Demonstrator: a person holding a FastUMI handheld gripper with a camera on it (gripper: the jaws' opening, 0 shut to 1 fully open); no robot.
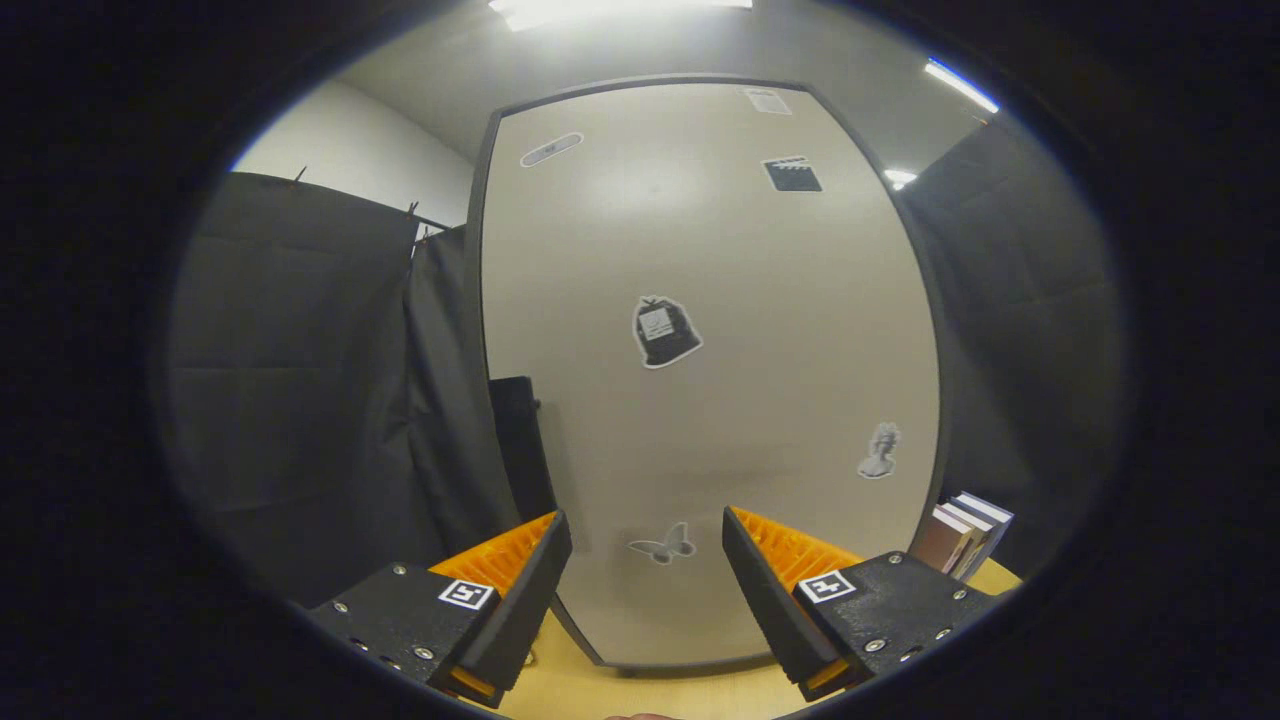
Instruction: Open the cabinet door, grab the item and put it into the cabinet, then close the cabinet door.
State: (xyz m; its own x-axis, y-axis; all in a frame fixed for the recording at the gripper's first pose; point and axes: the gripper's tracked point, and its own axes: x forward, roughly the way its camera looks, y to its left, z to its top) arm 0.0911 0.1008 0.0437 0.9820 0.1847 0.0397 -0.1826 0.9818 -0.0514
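A tall beige cabinet (700,300) stands right ahead of me, its door shut and flat toward me. Small stickers dot the door: a dark bag shape (665,332) in the middle, a butterfly (662,546) low down between my fingers, a small figure (879,452) at the lower right. My gripper (647,540) is open, its two fingers spread wide with nothing between them, close in front of the door's lower part. The cabinet rests on a light wooden tabletop (640,690).
A few books (965,535) lean at the cabinet's right side on the tabletop. Black cloth walls hang to the left and right. A dark narrow panel (520,440) sits beside the cabinet's left edge. Ceiling lights glare overhead.
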